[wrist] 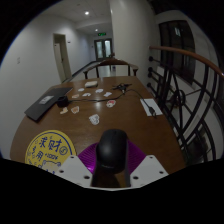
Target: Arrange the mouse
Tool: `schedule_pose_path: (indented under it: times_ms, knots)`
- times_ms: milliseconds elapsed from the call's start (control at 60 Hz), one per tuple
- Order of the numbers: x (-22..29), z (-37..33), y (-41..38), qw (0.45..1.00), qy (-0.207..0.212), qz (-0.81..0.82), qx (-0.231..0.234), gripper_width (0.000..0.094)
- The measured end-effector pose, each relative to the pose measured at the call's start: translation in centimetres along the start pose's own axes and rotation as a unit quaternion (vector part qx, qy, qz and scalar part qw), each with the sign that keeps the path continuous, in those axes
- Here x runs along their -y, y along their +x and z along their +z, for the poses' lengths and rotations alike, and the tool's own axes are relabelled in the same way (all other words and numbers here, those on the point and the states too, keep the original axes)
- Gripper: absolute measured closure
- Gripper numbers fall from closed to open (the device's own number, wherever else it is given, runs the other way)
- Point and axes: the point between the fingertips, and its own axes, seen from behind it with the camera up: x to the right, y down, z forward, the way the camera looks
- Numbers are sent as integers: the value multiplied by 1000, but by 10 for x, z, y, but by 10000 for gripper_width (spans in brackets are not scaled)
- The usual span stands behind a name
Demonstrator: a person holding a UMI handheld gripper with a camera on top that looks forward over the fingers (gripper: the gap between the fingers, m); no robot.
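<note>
The black mouse (pixel 112 150) sits between the jaws, its sides against the purple pads (pixel 88 157), so the jaws appear to pinch it. Beyond them stretches the wooden table (pixel 120 118), with a yellow round mat (pixel 47 150) off to the jaws' left and a laptop (pixel 48 101) farther ahead.

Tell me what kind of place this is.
Probably an office or meeting area: a long wooden table strewn with papers and a laptop, with a door and a corridor beyond. The gripper holds a black mouse between its fingers.
</note>
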Motion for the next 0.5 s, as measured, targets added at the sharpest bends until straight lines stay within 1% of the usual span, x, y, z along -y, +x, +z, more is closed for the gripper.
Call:
schedule_pose_path:
  times_ms: [67,150,200,283,383,450,500]
  knots:
    - [0,-3,2,1000,7,-5,6,586]
    - [-4,-17,12,1000,0,9,-4,588]
    - [12,-35,13,1000,22,9,-3,589]
    - [48,-74,-5,997,73,-17,0,589]
    - [92,-122,-74,989,129,-49,47,587]
    - [106,-145,-125,982,152,-74,81,586]
    - [108,-146,-160,978,159,-87,100,585]
